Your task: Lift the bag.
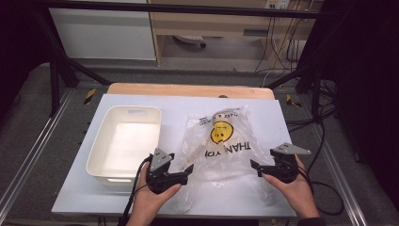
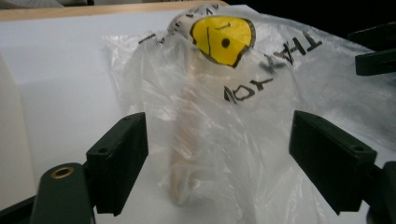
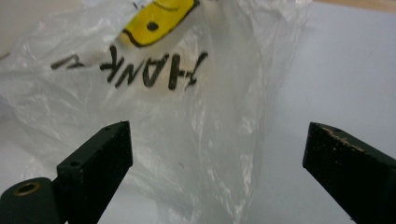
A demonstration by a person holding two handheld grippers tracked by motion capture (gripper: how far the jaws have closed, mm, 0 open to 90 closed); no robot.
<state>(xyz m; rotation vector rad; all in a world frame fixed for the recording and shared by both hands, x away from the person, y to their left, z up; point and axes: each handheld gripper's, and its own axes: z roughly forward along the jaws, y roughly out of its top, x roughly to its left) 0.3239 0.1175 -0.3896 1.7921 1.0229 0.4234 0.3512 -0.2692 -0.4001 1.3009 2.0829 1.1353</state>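
A clear plastic bag (image 1: 221,141) with a yellow smiley face and black "THANK YOU" lettering lies crumpled on the white tabletop (image 1: 263,117). In the left gripper view the bag (image 2: 243,107) holds a pale, long object (image 2: 184,140) that I cannot identify. My left gripper (image 1: 187,172) hovers at the bag's near left edge, open (image 2: 219,154), its pads clear of the plastic. My right gripper (image 1: 254,165) is at the bag's near right edge, also open (image 3: 219,158), with the bag (image 3: 187,107) just beyond its jaws. Nothing is held.
A white rectangular bin (image 1: 99,141) stands on the left of the table, beside the bag. A wooden table edge (image 1: 188,89) runs along the back. Black frame bars and cables surround the table. The other gripper (image 2: 373,51) shows at the upper right of the left gripper view.
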